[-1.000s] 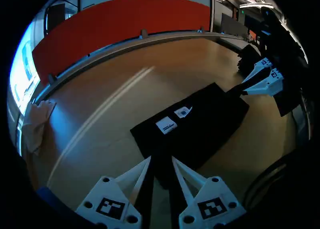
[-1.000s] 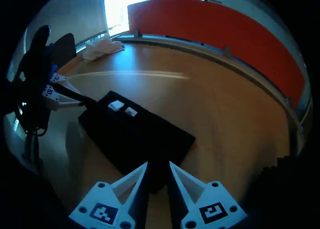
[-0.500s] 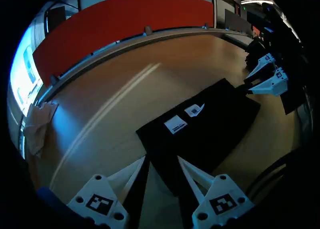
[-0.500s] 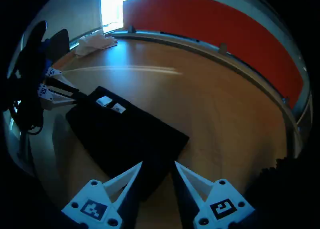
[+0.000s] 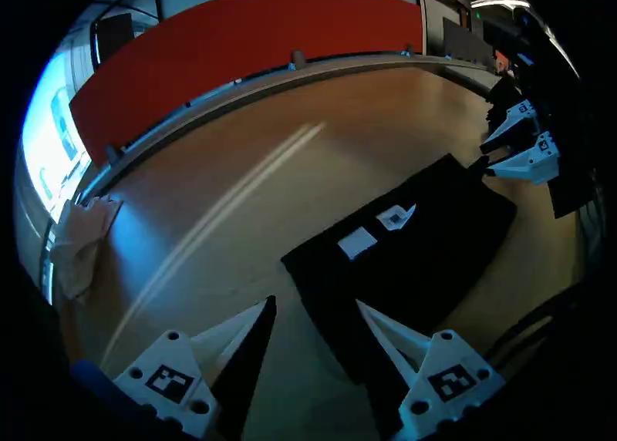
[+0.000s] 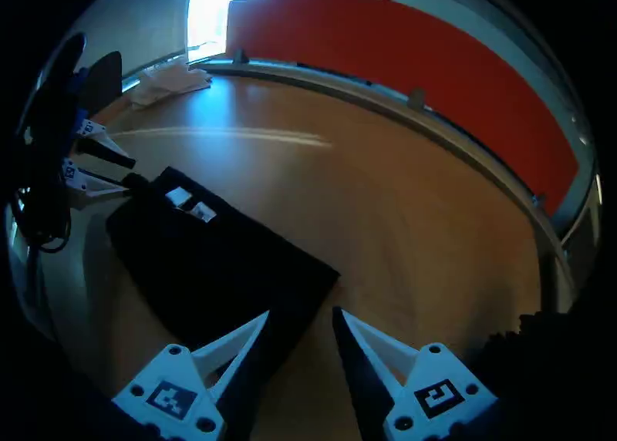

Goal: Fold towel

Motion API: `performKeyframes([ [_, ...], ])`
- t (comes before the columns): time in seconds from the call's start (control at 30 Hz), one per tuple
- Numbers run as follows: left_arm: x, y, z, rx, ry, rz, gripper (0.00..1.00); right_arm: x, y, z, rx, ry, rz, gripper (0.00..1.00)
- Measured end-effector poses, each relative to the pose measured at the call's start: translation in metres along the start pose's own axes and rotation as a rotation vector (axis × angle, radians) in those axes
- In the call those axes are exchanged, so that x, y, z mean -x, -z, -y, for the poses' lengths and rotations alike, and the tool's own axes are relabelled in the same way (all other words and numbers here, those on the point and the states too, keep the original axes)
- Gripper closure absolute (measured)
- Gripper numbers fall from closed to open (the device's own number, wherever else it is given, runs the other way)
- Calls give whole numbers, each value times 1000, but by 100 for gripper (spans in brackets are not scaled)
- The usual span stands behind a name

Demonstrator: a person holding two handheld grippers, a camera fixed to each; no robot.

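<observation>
On a wooden counter (image 5: 231, 179) under a red screen (image 5: 231, 48) — black towel (image 5: 416, 256) flat centre-right in the left gripper view, left gripper (image 5: 314, 302) and right gripper (image 6: 301, 311) jaws wide, empty — pinch matching corners, lift together.

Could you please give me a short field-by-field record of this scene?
surface: wooden table
towel: black, lying flat, white labels on top
left gripper: open, at one end of the towel
right gripper: open, at the opposite end
other: pale cloth at table's edge; red partition behind
</observation>
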State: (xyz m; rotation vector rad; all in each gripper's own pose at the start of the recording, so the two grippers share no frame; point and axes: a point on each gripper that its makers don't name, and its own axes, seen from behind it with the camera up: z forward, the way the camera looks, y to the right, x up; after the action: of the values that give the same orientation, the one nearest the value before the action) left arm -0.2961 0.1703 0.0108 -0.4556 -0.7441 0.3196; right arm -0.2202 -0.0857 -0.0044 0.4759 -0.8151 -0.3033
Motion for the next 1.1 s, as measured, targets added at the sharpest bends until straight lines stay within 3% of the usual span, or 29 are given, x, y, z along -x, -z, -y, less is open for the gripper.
performKeyframes([
  [0.13, -3, 1, 8, -18, 2, -7, 31, -6, 0, -3, 7, -3, -17, 37],
  [0.2, -5, 2, 11, -22, 9, -10, 21, -9, 1, -4, 8, -4, -26, 32],
  [0.37, -6, 3, 16, -18, 48, -15, 17, -11, 4, -5, 11, -12, -39, 8],
  [0.57, -7, 6, 18, -15, 83, -22, 16, -10, 7, -5, 16, -24, -45, 7],
  [1.1, -7, 20, 22, -23, 92, -38, 16, -7, 21, -4, 20, -19, -56, 7],
])
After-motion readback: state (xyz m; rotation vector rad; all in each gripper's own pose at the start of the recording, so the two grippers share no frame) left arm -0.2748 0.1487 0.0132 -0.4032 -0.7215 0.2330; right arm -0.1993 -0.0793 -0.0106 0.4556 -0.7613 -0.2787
